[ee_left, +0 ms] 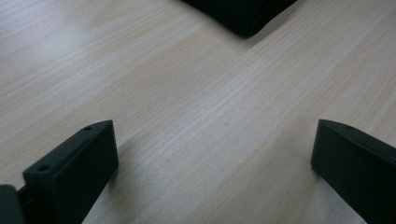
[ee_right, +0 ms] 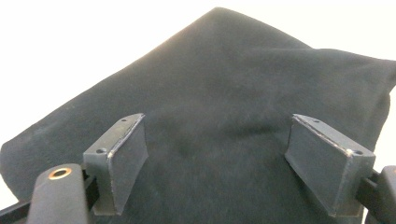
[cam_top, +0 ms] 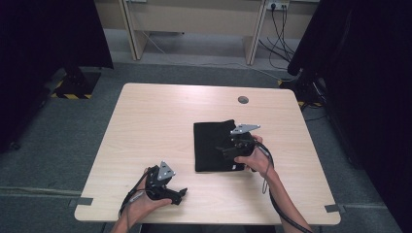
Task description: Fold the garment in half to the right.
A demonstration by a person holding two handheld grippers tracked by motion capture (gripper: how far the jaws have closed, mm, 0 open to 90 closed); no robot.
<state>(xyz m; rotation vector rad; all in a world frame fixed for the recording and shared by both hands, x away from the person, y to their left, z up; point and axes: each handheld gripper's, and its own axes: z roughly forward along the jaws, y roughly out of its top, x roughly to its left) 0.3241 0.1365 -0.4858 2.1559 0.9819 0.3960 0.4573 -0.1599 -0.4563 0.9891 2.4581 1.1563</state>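
Observation:
A folded black cloth [cam_top: 212,144] lies flat right of the middle of the light wooden table [cam_top: 155,121]. My right gripper [cam_top: 224,149] hovers over the cloth's right half, held by a hand, jaws wide apart. In the right gripper view the cloth [ee_right: 233,93] lies below and beyond both black fingers [ee_right: 123,158], with nothing pinched between them. My left gripper [cam_top: 180,195] rests near the table's front edge, left of the cloth, open. In the left gripper view its jaws stand wide over bare wood, and a corner of the cloth [ee_left: 243,16] shows at the top.
A round cable hole [cam_top: 243,100] sits near the table's far edge. Cables trail from both grippers off the front edge. Beyond the table stand a desk frame [cam_top: 194,29] and dark curtains [cam_top: 364,73] on both sides.

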